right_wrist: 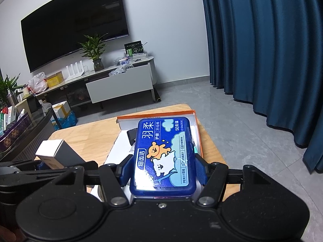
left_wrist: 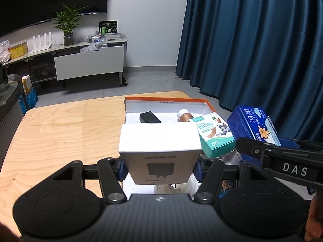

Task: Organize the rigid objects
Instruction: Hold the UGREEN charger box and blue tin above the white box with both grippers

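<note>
The sorting is looking partly done. The orange-rimmed tray box [left_wrist: 208, 103] is sitting on the wooden surface [left_wrist: 60, 133] and is already holding a black charger [left_wrist: 149, 117], a brown bottle with a white cap [left_wrist: 183, 115] and a green-and-white box of plasters [left_wrist: 215, 135], which is leaning tilted against the items at its right side. Two things are not yet placed, and each is being carried.

The left hand-held gripper [left_wrist: 160, 166] is pinching a white UGREEN charger box [left_wrist: 159, 151] by its two sides, holding it upright just in front of the tray's near wall, above the surface and not touching it. The right hand-held gripper [right_wrist: 163, 170] is clamping a blue dental floss pick case [right_wrist: 164, 153] across its long edges, label up, and the case is hanging over the tray's right half, hiding most of the contents below in the right wrist view.

Judging from this, what is remaining is lowering both items into free space inside the tray; the left rear corner is looking the emptiest.
</note>
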The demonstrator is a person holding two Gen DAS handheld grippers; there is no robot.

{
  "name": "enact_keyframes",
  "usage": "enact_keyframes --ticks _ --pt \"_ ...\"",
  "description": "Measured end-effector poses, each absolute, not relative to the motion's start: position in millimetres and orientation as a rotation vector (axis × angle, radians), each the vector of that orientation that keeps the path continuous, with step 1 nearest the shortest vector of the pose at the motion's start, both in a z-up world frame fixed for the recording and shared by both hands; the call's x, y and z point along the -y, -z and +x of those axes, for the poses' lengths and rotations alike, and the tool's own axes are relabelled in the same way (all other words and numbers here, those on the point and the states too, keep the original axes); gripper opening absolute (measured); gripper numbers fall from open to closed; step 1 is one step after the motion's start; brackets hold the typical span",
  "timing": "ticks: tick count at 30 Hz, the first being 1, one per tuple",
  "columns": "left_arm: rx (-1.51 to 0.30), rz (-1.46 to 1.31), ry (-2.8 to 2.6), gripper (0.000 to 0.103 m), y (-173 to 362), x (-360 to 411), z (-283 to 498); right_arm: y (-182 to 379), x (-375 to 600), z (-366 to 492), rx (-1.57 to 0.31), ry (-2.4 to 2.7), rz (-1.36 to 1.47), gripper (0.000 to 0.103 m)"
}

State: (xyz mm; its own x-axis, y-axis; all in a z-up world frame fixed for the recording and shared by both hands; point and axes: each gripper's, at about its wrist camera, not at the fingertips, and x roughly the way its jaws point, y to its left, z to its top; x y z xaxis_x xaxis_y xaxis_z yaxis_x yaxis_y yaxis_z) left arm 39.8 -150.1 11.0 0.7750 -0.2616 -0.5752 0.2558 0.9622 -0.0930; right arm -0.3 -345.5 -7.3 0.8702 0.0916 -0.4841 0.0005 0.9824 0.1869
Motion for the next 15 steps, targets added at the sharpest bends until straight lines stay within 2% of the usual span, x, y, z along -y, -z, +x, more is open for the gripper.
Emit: enact_keyframes --ticks 15 --pt "-0.627 -0.010 0.289 0.060 -9.9 150.7 39.4 4.7 344.4 -2.2 -0.514 -0.046 0.186 0.074"
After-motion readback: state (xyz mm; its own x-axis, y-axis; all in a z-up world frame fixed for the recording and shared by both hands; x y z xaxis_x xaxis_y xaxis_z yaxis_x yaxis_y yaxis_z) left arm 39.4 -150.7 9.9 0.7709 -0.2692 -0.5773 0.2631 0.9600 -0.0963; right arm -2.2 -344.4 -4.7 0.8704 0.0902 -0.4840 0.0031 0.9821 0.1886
